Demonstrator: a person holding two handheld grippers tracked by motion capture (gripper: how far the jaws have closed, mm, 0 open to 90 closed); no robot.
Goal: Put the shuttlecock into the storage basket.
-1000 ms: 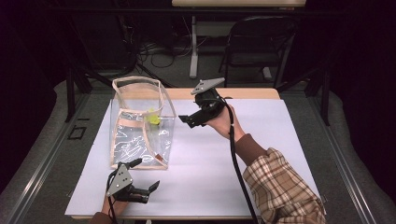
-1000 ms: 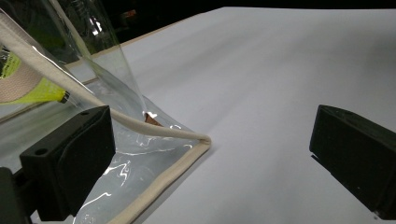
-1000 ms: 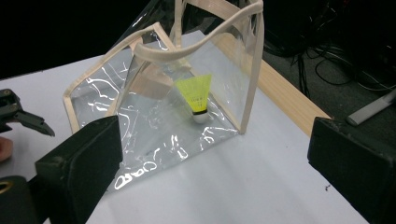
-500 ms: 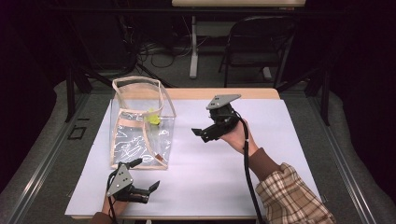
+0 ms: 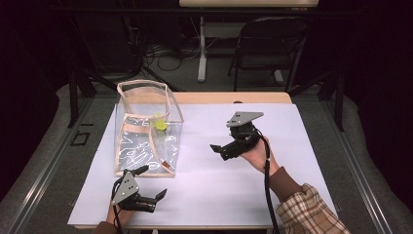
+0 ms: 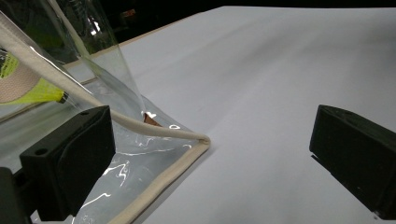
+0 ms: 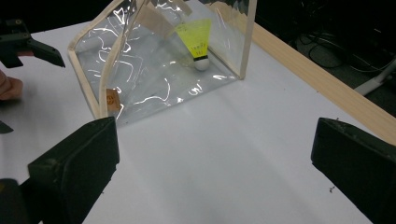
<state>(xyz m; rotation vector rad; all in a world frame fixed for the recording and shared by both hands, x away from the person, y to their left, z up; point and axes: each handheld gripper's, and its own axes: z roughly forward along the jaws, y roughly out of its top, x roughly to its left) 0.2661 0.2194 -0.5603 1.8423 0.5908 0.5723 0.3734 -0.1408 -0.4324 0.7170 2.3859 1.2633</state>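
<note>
White tbl (image 5: 292, 126), clear bag (image 5: 146, 131) w/ shuttlecock (image 7: 198, 42) inside, chair (image 5: 272, 44) behind

Yellow shuttlecock (image 7: 197, 41) inside clear bag (image 5: 141, 146)

Table (image 5: 243, 97): wooden top, covered almost wholly by a white sheet (image 5: 292, 146); a strip of bare wood is left along the far edge. One clear plastic bag (image 5: 146, 131) with cream trim is stood on the sheet's left half.

Shuttlecock (image 5: 159, 123) in bag (image 5: 146, 146) on table (image 5: 292, 126)
</note>
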